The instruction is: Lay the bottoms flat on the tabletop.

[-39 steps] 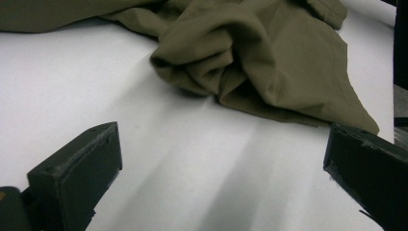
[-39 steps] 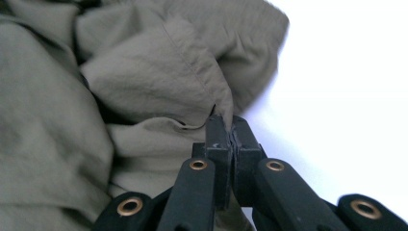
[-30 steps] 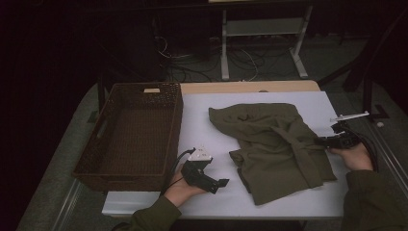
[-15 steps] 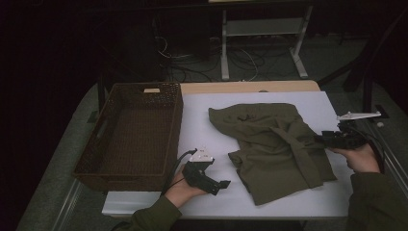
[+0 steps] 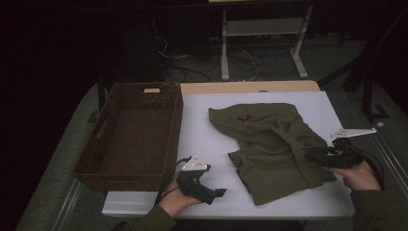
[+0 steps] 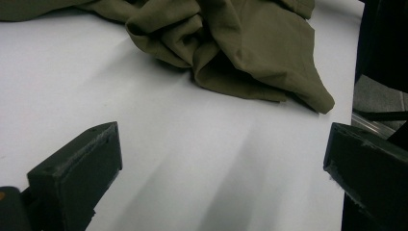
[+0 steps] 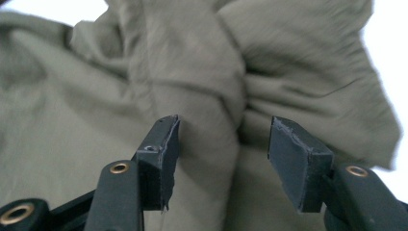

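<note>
A crumpled olive-green garment (image 5: 274, 139) lies on the right half of the white table (image 5: 207, 139). My right gripper (image 5: 313, 155) sits at the garment's right edge, pointing left over the cloth. Its jaws have just been opening and now stand apart in the right gripper view (image 7: 223, 139). A fold of the garment (image 7: 192, 57) lies under and beyond them, and the pads do not press on it. My left gripper (image 5: 217, 195) rests near the front edge, left of the garment. It stands wide open (image 6: 223, 144) over bare table, with the garment (image 6: 250, 43) farther off.
A deep brown wicker basket (image 5: 178, 115) stands on the left side of the table with nothing visible inside. Beyond the table are a white frame's legs (image 5: 223, 53) and cables on the dark floor. The table's right edge lies close to my right hand.
My right hand and gripper have drawn back toward the near edge of the table, along the garment's right side. The left gripper has stayed where it was.
</note>
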`<action>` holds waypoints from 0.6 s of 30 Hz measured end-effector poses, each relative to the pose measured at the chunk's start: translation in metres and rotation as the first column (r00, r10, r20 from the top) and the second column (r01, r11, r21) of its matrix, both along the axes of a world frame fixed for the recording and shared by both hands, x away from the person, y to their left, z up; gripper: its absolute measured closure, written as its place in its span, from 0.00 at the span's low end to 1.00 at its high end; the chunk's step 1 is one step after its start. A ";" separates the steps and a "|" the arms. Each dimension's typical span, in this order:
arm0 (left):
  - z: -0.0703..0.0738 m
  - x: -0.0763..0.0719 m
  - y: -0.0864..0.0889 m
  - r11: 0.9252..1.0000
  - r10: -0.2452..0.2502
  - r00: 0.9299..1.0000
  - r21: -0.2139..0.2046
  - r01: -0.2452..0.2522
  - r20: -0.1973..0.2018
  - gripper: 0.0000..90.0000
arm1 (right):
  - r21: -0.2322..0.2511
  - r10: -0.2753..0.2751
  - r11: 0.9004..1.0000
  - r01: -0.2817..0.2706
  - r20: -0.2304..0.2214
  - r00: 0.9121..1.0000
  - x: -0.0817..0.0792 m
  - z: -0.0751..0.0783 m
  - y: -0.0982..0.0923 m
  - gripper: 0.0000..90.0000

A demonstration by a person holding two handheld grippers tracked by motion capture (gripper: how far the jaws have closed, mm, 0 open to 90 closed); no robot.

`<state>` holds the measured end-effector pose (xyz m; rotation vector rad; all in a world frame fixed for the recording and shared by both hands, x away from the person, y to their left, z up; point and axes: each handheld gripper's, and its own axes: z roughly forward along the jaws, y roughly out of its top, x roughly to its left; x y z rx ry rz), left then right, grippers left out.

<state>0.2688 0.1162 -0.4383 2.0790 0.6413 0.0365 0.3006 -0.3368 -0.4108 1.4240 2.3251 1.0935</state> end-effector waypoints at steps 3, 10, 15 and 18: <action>-0.001 0.002 -0.001 1.000 0.000 1.000 -0.003 0.000 -0.003 0.00 | 0.001 0.019 1.000 -0.019 -0.023 1.000 -0.004 -0.008 0.004 0.47; -0.002 0.003 -0.002 1.000 -0.008 1.000 -0.001 0.008 -0.002 0.00 | 0.030 0.113 0.993 -0.111 -0.078 0.991 -0.001 -0.026 0.016 0.43; -0.002 0.004 -0.003 1.000 -0.009 1.000 -0.002 0.009 -0.001 0.00 | 0.019 0.149 0.989 -0.147 -0.078 0.986 -0.001 -0.027 0.024 0.36; -0.002 0.004 -0.003 1.000 -0.010 1.000 0.002 0.010 0.000 0.00 | -0.022 0.173 0.984 -0.176 -0.091 0.981 -0.001 -0.033 0.029 0.35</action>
